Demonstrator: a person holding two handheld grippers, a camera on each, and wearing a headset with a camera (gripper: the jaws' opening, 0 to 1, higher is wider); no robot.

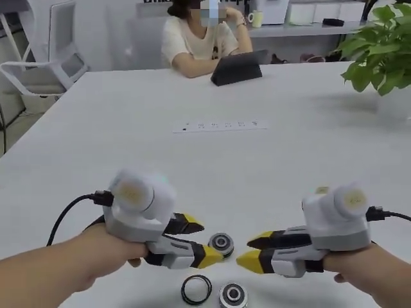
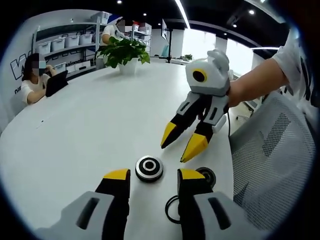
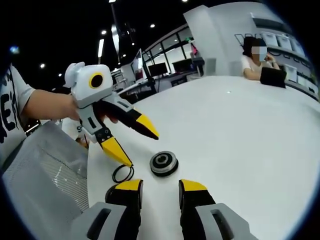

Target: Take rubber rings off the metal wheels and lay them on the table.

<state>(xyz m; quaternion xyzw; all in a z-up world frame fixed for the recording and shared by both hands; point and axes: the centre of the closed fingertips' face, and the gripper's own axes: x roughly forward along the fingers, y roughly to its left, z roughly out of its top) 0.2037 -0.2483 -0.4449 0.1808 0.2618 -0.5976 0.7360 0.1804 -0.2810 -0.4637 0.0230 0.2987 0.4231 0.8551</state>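
Both claws hang open, empty: left gripper (image 1: 207,240) and right gripper (image 1: 249,250) face across a metal wheel (image 1: 221,242). One rubber ring (image 1: 196,289) lies freed just behind my left claw. Next, I reckon: pin the wheel, peel its ring.

We held the left gripper (image 1: 212,239) and the right gripper (image 1: 244,251) low over the white table (image 1: 128,141), their yellow tips facing each other and each pair of jaws parted. One metal wheel (image 1: 221,242) lay just beside the left gripper's tips, at their 3 o'clock. A second wheel (image 1: 233,296) lay at the first one's 6 o'clock, with a loose black rubber ring (image 1: 196,289) just beside it at 9 o'clock. Farther out at 12 o'clock lay a white power strip (image 1: 219,126). Beyond it a person (image 1: 196,42) sat behind a dark tablet (image 1: 236,67). A plant (image 1: 379,54) stood at 2 o'clock and a white chair (image 1: 51,48) at 10 o'clock.
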